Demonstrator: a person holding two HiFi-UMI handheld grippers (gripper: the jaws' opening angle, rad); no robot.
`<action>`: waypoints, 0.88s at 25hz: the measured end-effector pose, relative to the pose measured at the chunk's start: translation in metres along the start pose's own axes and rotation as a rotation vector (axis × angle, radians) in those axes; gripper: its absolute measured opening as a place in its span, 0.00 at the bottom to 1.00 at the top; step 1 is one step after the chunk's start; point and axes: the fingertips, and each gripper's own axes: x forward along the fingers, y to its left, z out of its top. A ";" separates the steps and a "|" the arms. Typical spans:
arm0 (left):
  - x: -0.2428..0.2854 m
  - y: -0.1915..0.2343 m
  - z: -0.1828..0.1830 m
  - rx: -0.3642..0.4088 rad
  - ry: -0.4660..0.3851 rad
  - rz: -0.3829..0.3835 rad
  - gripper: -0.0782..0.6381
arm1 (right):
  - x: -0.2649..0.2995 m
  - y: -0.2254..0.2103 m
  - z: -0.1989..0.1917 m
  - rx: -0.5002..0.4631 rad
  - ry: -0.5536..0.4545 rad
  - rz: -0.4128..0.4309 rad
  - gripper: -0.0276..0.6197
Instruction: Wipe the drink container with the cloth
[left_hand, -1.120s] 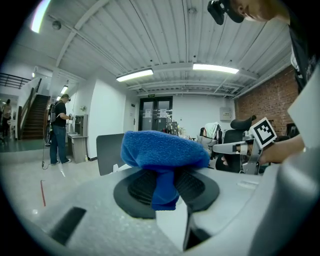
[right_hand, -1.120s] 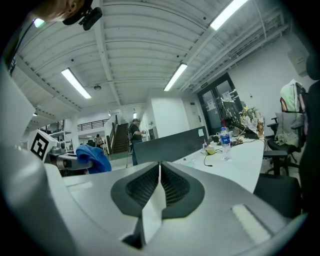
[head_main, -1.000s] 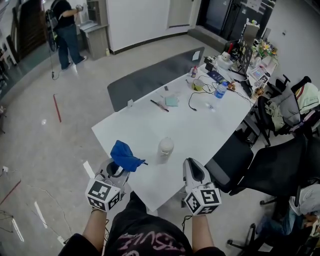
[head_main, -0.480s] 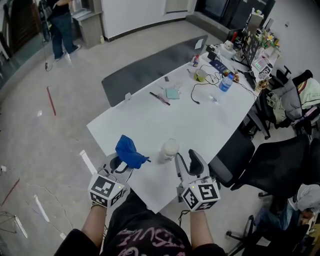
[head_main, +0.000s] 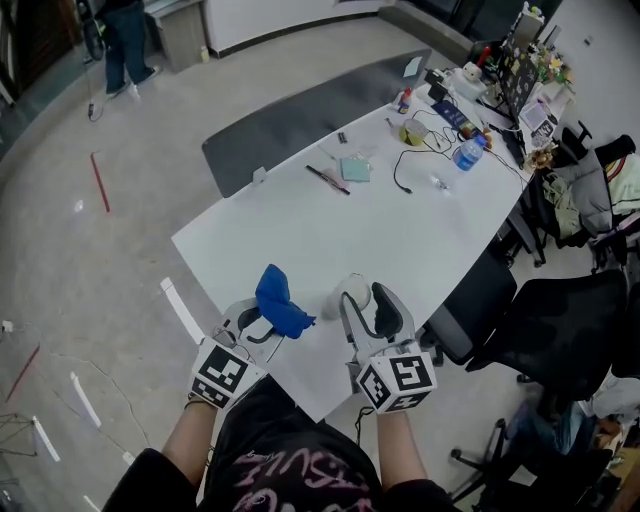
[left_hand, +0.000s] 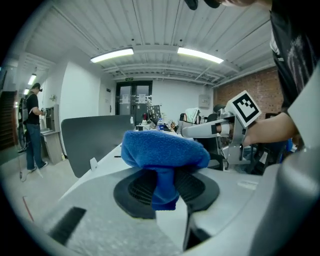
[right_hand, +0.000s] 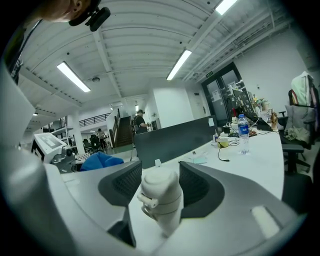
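The white drink container (right_hand: 160, 197) stands upright near the front edge of the white table (head_main: 330, 230). My right gripper (right_hand: 159, 184) straddles it: its jaws are opening and stand wide on either side, with gaps between pads and container. From the head view the container (head_main: 347, 290) is partly hidden behind the right gripper (head_main: 365, 298). The blue cloth (left_hand: 165, 152) is pinched in my left gripper (left_hand: 165, 187) and bunches above the jaws. The cloth (head_main: 280, 300) and left gripper (head_main: 260, 320) sit just left of the container.
A water bottle (head_main: 468, 153), cables and desk clutter sit at the table's far right end. A pen and a teal pad (head_main: 352, 168) lie mid-table. Black office chairs (head_main: 560, 330) stand to the right, a grey panel (head_main: 310, 110) behind the table, a person (head_main: 125, 40) far left.
The right gripper moved forward to the container and its jaws spread wide around it. The left gripper, still holding the cloth, shifted slightly right toward the container.
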 end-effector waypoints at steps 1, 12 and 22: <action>0.003 -0.002 0.000 0.019 0.006 -0.013 0.25 | 0.001 -0.001 -0.001 0.000 0.000 -0.003 0.38; 0.032 -0.030 0.027 0.218 0.011 -0.188 0.25 | 0.005 -0.006 -0.004 0.017 -0.012 0.002 0.35; 0.053 -0.049 0.023 0.325 0.068 -0.302 0.25 | 0.005 -0.007 -0.003 0.028 -0.012 0.004 0.35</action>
